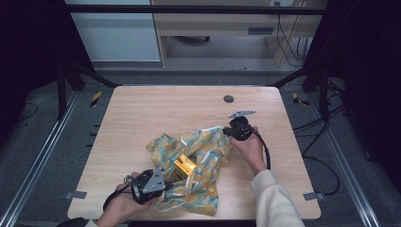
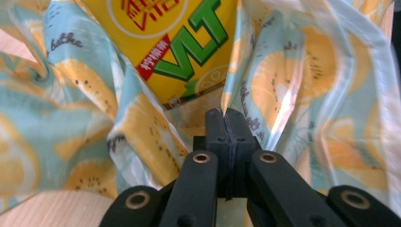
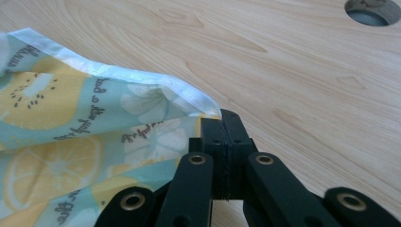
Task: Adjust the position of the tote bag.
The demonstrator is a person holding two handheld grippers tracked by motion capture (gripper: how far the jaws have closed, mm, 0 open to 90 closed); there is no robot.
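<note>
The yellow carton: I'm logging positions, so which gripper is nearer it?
Left. The left gripper sits just beside the yellow carton; the right gripper pinches the cloth bag's far edge.

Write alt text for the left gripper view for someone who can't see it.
A yellow drink carton with green and red lettering sits inside a blue cloth bag printed with yellow citrus slices. The left gripper, its black jaws closed on an edge of the cloth, rises from the bottom.

A: What carries it all?

B: A pale wood-grain bench [image 1: 142, 118] with rounded corners and a round grommet hole [image 1: 229, 99] beyond the right hand-held gripper [image 1: 226, 131].

A: What lies on it?

B: A crumpled fruit-print cloth bag [image 1: 208, 146], spread between both hand-held grippers; the left hand-held gripper [image 1: 166, 185] is at its near edge.
</note>
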